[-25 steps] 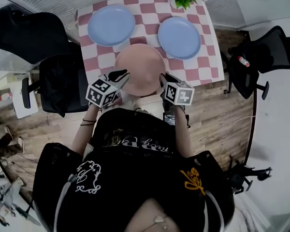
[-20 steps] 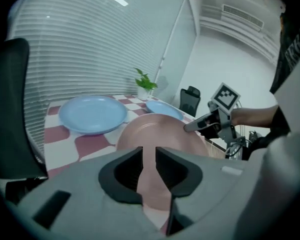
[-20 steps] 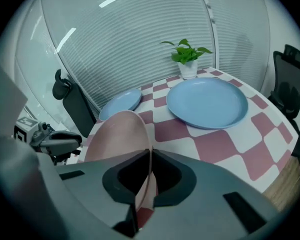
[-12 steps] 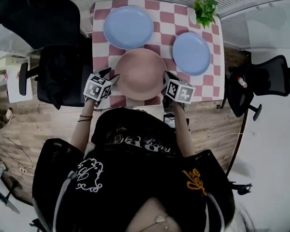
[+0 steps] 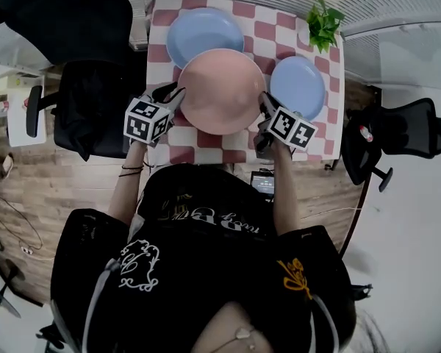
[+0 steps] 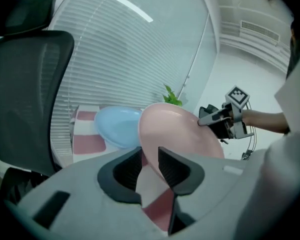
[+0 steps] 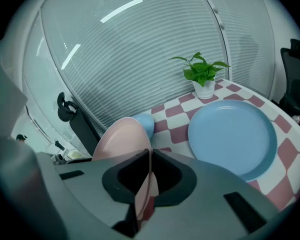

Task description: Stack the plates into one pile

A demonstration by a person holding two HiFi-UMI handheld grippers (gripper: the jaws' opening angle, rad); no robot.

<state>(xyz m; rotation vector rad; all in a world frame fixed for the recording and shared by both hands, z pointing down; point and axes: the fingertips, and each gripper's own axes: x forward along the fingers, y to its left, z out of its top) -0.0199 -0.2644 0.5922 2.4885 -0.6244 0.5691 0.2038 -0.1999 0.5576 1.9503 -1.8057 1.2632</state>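
A pink plate (image 5: 220,90) is up off the checkered table (image 5: 206,144), tilted, and overlaps the near edge of the left blue plate (image 5: 198,29). My right gripper (image 5: 264,103) is shut on its right rim; in the right gripper view the thin pink rim (image 7: 122,139) is pinched between the jaws (image 7: 149,156). My left gripper (image 5: 175,94) is at the plate's left rim. Its jaws (image 6: 150,156) are closing around the rim (image 6: 182,131) with a gap still showing. A second blue plate (image 5: 298,87) lies at the right.
A potted plant (image 5: 323,24) stands at the table's far right corner. Black office chairs stand to the left (image 5: 95,116) and right (image 5: 404,134) of the table. White blinds run along the far side.
The pink plate has gone from the table's near edge up and away to the far left, onto the left blue plate's edge. Both grippers moved with it.
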